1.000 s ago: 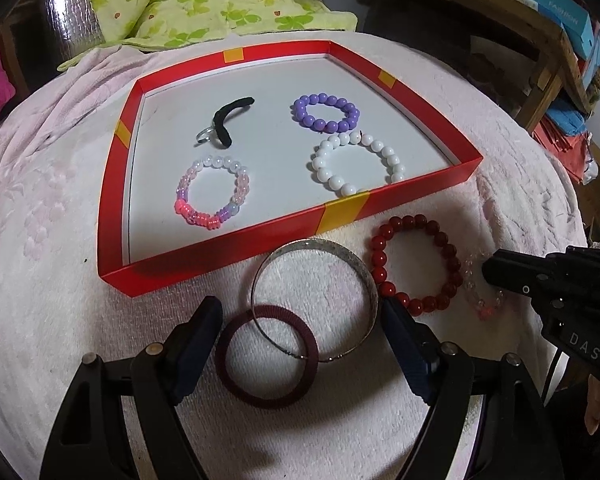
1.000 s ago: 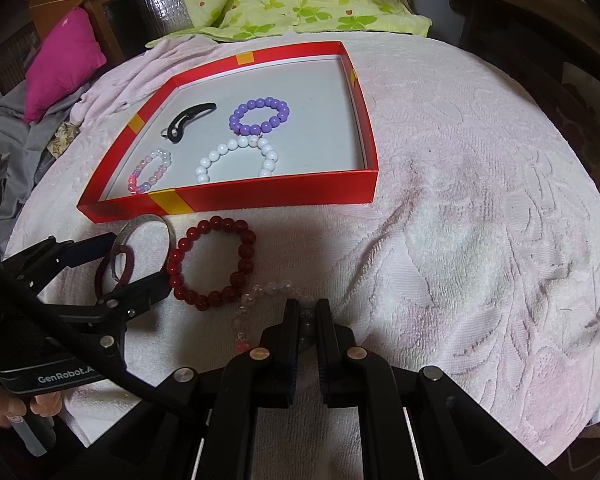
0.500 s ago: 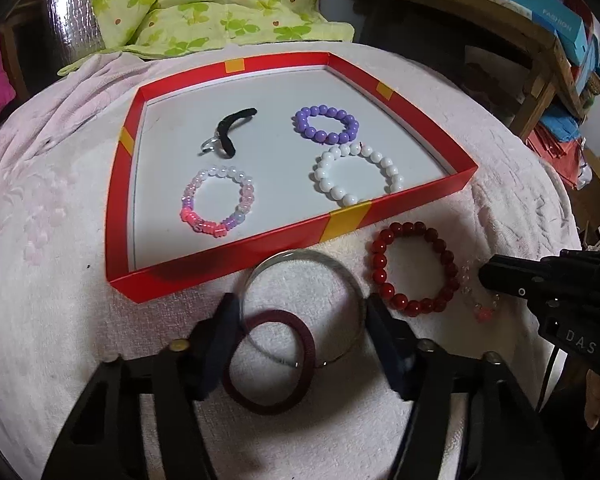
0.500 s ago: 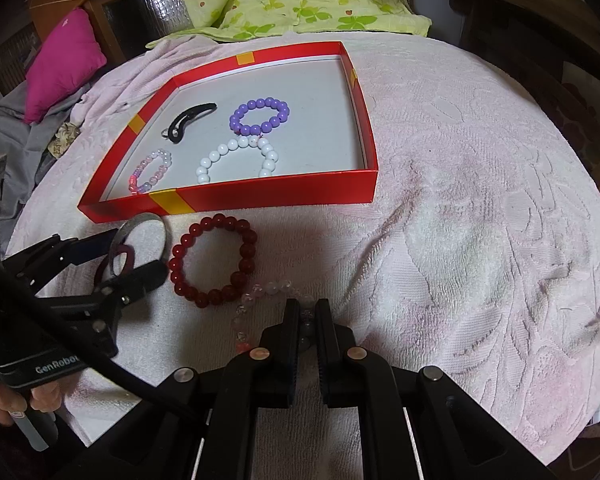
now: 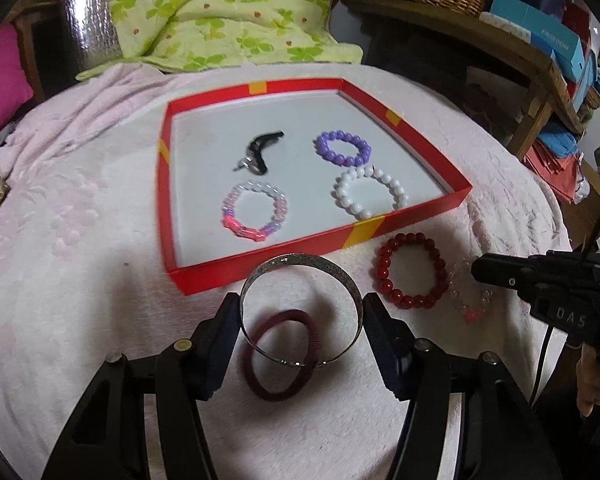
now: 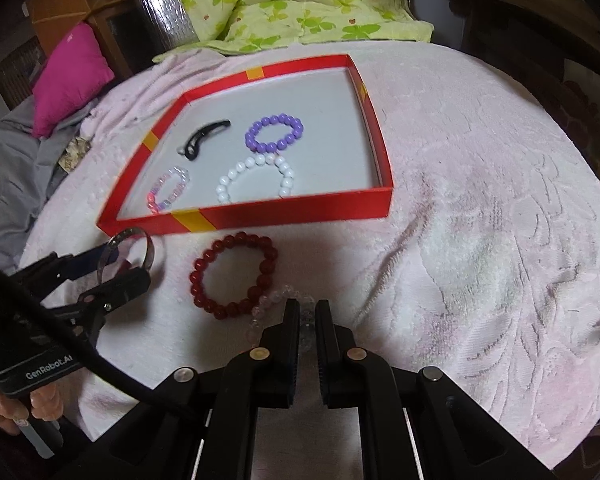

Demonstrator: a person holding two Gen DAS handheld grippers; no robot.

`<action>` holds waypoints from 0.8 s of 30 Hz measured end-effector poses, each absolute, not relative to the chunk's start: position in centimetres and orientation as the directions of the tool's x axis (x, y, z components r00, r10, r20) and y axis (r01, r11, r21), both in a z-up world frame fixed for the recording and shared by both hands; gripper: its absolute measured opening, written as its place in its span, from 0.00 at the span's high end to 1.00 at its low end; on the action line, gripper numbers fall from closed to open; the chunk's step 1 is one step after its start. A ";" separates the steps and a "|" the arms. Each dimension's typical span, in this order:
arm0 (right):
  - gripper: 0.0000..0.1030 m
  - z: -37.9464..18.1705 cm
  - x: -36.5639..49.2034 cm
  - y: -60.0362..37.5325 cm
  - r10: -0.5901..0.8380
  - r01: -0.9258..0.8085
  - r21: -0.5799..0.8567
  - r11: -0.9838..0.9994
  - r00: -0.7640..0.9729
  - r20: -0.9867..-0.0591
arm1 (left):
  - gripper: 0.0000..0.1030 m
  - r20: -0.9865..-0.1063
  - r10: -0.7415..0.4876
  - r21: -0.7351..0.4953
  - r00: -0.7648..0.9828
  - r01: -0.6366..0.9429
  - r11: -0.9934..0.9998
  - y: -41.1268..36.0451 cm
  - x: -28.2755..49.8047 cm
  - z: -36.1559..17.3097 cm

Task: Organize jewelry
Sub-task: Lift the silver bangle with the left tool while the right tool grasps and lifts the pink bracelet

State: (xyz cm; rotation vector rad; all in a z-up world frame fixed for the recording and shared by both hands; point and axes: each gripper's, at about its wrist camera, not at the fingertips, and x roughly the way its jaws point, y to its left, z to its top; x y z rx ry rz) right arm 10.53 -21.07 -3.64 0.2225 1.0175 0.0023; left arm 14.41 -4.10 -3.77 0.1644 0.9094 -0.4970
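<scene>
A red tray (image 5: 260,254) (image 6: 300,212) lies on the pink blanket. It holds a purple bead bracelet (image 5: 343,148), a white bead bracelet (image 5: 370,191), a pink bead bracelet (image 5: 254,211) and a black hair clip (image 5: 262,148). My left gripper (image 5: 300,312) is shut on a silver bangle (image 5: 300,270) and holds it tilted above a maroon hair tie (image 5: 284,354). A dark red bead bracelet (image 5: 412,276) (image 6: 234,276) lies in front of the tray. My right gripper (image 6: 307,312) is shut on a clear pink bead bracelet (image 6: 278,300) (image 5: 470,300).
A green floral pillow (image 5: 204,12) and a magenta cushion (image 6: 70,76) lie beyond the tray. A wooden shelf with boxes (image 5: 540,52) stands at the right. The blanket drops off at the bed's right edge (image 6: 580,280).
My left gripper has closed its fingers onto the silver bangle and lifted it off the blanket, leaving the maroon hair tie below. My right gripper stays shut on the clear bracelet.
</scene>
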 end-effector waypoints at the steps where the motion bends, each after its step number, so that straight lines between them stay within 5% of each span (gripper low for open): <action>1: 0.92 -3.4 10.5 -21.2 0.120 0.097 0.203 0.974 0.536 -0.836 | 0.39 -0.784 -0.342 -0.068 0.519 0.476 0.877 -3.8 14.3 -3.5; 15: 0.92 -2.5 10.5 -23.0 0.365 0.110 0.523 0.845 0.596 -0.715 | 0.39 -0.763 -0.252 0.011 0.595 0.402 0.916 -0.4 13.8 -2.4; 24: 0.92 -2.6 10.5 -23.3 0.255 0.145 0.403 0.904 0.575 -0.778 | 0.39 -0.764 -0.239 0.021 0.600 0.392 0.920 0.2 13.7 -2.4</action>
